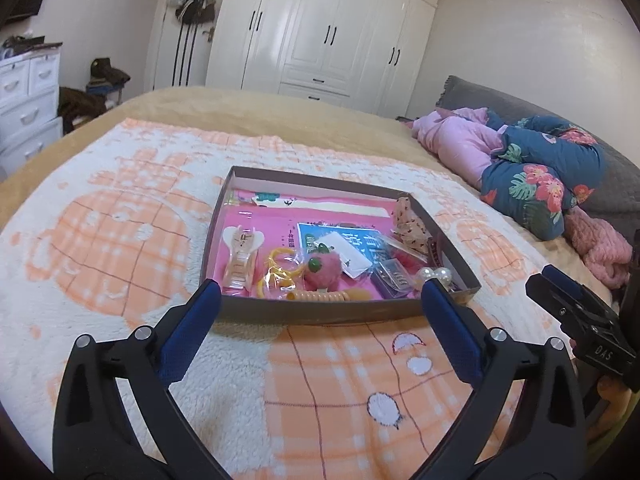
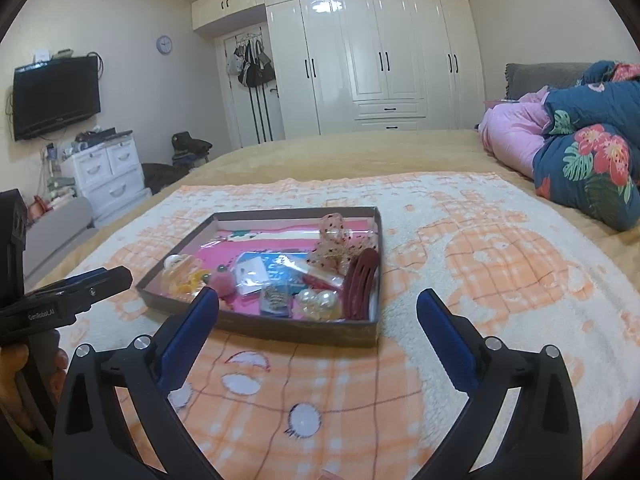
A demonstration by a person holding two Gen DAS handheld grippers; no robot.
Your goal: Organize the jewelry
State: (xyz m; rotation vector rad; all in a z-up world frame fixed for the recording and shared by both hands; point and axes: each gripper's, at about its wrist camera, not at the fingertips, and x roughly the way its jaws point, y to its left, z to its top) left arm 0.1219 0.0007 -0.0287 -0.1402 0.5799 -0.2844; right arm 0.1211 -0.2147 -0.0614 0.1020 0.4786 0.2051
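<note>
On the blanket (image 1: 120, 240) before you sits the tray (image 1: 340, 312); both grippers, left (image 1: 320, 292) and right (image 2: 318, 300), gape wide and empty; choose one piece, approach low over the near wall, pinch gently.

A white gloss wardrobe (image 2: 376, 56) filled the far wall. Left of it, bags (image 2: 251, 62) hung on a door; further left stood a white drawer unit (image 2: 106, 170) beneath a wall-mounted television (image 2: 56, 96). A clock (image 2: 163, 45), apparently blue-rimmed, hung between television and door.
</note>
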